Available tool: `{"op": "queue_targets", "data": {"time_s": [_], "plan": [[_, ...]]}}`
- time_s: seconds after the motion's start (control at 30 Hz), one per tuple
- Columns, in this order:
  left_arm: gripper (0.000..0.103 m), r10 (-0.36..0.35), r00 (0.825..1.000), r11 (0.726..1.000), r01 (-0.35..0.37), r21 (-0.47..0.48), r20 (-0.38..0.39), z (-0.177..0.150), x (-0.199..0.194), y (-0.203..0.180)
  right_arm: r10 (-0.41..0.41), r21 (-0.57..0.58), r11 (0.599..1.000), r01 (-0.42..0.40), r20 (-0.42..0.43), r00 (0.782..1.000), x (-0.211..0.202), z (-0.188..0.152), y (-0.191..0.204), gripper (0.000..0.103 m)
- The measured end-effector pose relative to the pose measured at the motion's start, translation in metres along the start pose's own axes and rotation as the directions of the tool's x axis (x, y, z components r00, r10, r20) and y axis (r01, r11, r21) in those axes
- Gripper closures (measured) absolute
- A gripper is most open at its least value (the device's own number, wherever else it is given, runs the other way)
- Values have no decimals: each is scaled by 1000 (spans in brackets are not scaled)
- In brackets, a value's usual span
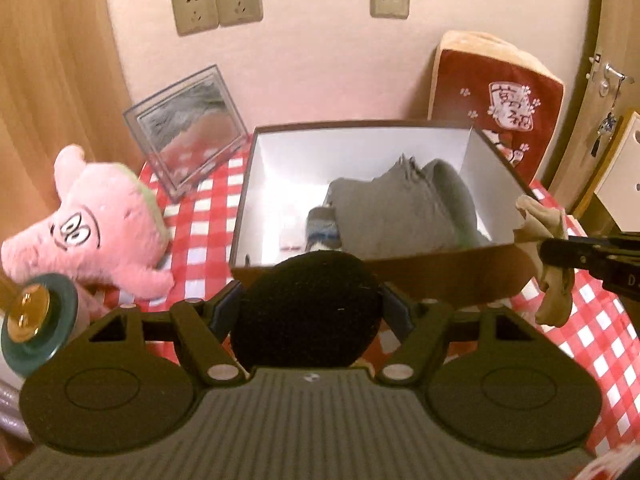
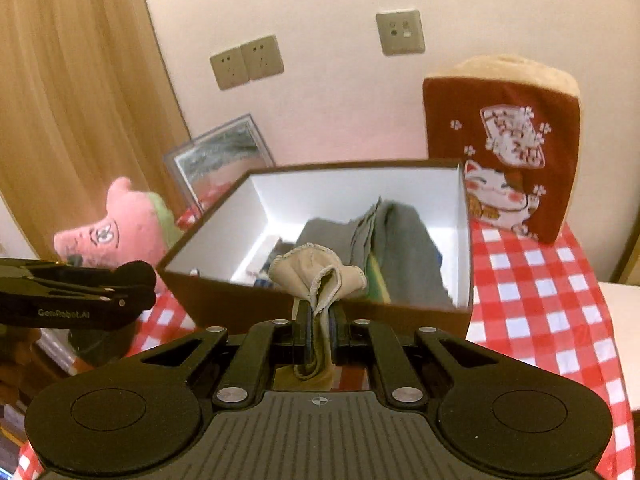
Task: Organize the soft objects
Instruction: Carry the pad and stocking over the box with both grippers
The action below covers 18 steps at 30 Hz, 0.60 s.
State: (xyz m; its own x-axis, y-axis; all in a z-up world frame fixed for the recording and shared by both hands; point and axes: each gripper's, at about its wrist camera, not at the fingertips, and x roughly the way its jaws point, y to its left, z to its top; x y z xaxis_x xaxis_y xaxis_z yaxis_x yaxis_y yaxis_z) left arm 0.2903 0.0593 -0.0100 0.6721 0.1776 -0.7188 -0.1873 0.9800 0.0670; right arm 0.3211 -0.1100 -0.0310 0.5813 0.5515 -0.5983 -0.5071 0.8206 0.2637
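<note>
Right gripper (image 2: 320,326) clenched on a crumpled beige cloth (image 2: 318,276), long axis vertical, just before the near rim of the brown cardboard box (image 2: 320,312). Left gripper (image 1: 306,312) grasps a round black fuzzy pad (image 1: 306,308) at that rim. Box's left half lies mostly bare; folded grey fabric (image 2: 400,256) fills its right half.

Red-and-white checked cloth (image 2: 536,280) covers the bench; brown box (image 2: 224,300), white inside, holds grey fabric (image 2: 404,248); pink plush (image 1: 104,216); beige sock (image 2: 316,276); black pom-pom (image 1: 306,312).
</note>
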Motion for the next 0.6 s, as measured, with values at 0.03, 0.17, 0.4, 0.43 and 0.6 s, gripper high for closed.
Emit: {"op": "queue_targets", "data": {"time_s": [0.03, 0.17, 0.4, 0.43, 0.6], "plan": [[30, -2, 1000, 1000, 2, 2, 2, 2, 1, 0, 1, 1, 1000, -1, 5, 1000, -1, 2, -1, 94], [30, -5, 1000, 1000, 5, 10, 13, 10, 3, -3, -3, 9, 1000, 3, 23, 1000, -2, 10, -6, 94], [30, -8, 1000, 1000, 7, 21, 26, 23, 11, -6, -30, 24, 999, 29, 37, 999, -2, 19, -19, 94], [30, -8, 1000, 1000, 7, 24, 28, 25, 12, -7, -34, 26, 999, 33, 39, 999, -1, 21, -21, 94], [30, -10, 999, 999, 8, 38, 41, 36, 19, -9, -55, 30, 998, 53, 50, 997, 2, 29, -30, 94]]}}
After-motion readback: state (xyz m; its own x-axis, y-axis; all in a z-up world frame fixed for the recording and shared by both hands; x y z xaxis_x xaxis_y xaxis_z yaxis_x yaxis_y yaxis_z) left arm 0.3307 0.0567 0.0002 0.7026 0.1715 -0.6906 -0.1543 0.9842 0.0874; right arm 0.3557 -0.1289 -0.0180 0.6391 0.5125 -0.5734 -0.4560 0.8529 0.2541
